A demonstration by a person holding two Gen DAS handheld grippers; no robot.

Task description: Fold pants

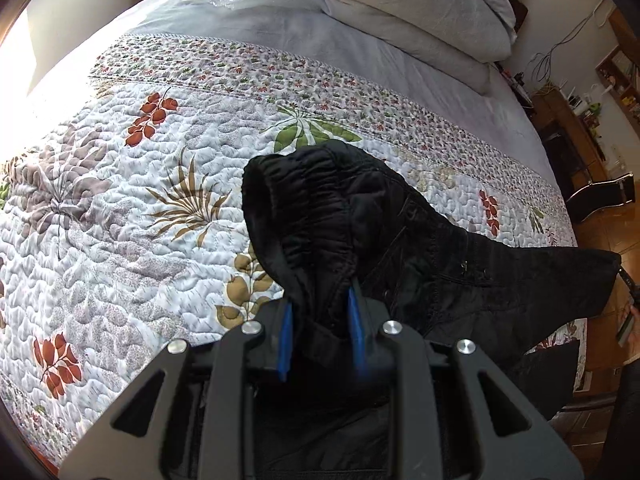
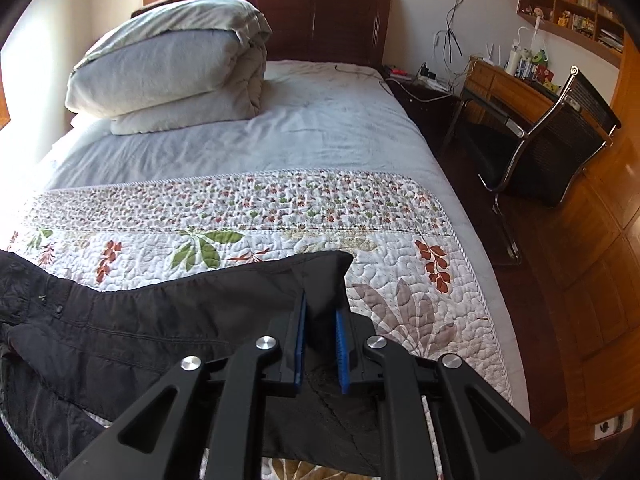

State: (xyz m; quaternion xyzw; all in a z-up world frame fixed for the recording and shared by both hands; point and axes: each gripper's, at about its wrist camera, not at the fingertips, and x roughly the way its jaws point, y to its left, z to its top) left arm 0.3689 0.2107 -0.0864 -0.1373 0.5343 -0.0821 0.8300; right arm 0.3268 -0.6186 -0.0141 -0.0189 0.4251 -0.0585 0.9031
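Observation:
The black pants are held up over the floral quilt on the bed. My left gripper is shut on the bunched elastic waistband, which rises above the blue pads. The pants stretch away to the right. In the right wrist view, my right gripper is shut on the hem end of the black pants, which run left across the floral quilt. The cloth hangs slack between the two grippers.
A folded grey duvet lies at the head of the bed by the wooden headboard. A black chair, a desk and the wooden floor are right of the bed. The bed's right edge is close to my right gripper.

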